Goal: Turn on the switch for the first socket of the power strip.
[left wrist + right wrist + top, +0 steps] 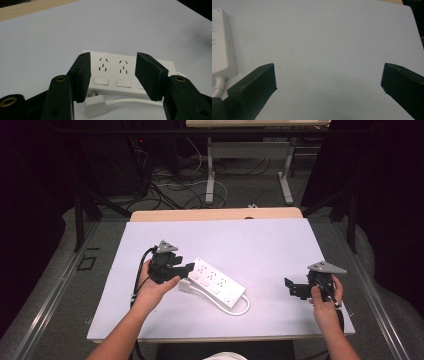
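Over the white plug [95, 107], the left gripper [112, 75] hangs half open, empty, beside the power strip [130, 75]. Well apart, the right gripper [328, 80] gapes wide, holding nothing.

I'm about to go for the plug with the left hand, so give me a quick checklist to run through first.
1. Left tongs open, nothing between the pads: ok.
2. White square plug lies free on the pale table sheet beside the white plastic power strip: ok.
3. Left tongs lined up on the plug: not ok, it sits low, under the left pad.
4. White cable runs clear of the pads: ok.
5. Right tongs open and apart from the strip: ok.
6. Sockets on the strip unoccupied: ok for those showing.
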Demonstrator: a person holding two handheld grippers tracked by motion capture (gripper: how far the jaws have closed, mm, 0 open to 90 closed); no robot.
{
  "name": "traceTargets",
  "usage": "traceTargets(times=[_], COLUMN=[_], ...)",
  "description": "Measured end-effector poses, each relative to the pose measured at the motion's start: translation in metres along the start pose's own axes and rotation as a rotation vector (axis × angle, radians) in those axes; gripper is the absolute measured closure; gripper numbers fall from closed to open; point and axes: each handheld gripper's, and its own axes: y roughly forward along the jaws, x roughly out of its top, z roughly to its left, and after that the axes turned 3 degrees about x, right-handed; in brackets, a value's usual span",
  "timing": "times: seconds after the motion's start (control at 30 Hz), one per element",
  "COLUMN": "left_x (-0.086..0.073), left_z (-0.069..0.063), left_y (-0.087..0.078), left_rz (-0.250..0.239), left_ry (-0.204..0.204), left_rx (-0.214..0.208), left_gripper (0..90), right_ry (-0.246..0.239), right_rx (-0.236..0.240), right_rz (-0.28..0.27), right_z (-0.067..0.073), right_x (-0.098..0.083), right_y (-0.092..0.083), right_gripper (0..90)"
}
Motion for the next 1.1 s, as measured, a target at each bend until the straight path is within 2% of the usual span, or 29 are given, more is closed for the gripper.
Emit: traceTargets(times=[0.53,0.8,0.97,1.1], left_x=[-0.003,-0.006,-0.007,-0.009], left_z=[-0.017,-0.024,-0.028,-0.032], left_y=[0.018,0.027,0.031,0.035], left_rz=[0.048,0.076,0.09,0.106], left_ry=[0.015,0.012,0.028,0.021], left_rx=[-0.038,-0.074,-0.077,-0.084], left_gripper=[54.3,57.7,59.0,60.7], right_ry=[0.007,0.003,0.001,0.002], right_rx=[0.006,0.009,0.013,0.006], right_rz=[0.001,0.004,0.004,0.001], right_z=[0.0,0.0,-0.001,-0.001], right_x=[-0.001,-0.001,-0.001,-0.001], right_y=[0.001,0.002,0.002,0.002], right_gripper=[0.0,0.0,0.0,0.0])
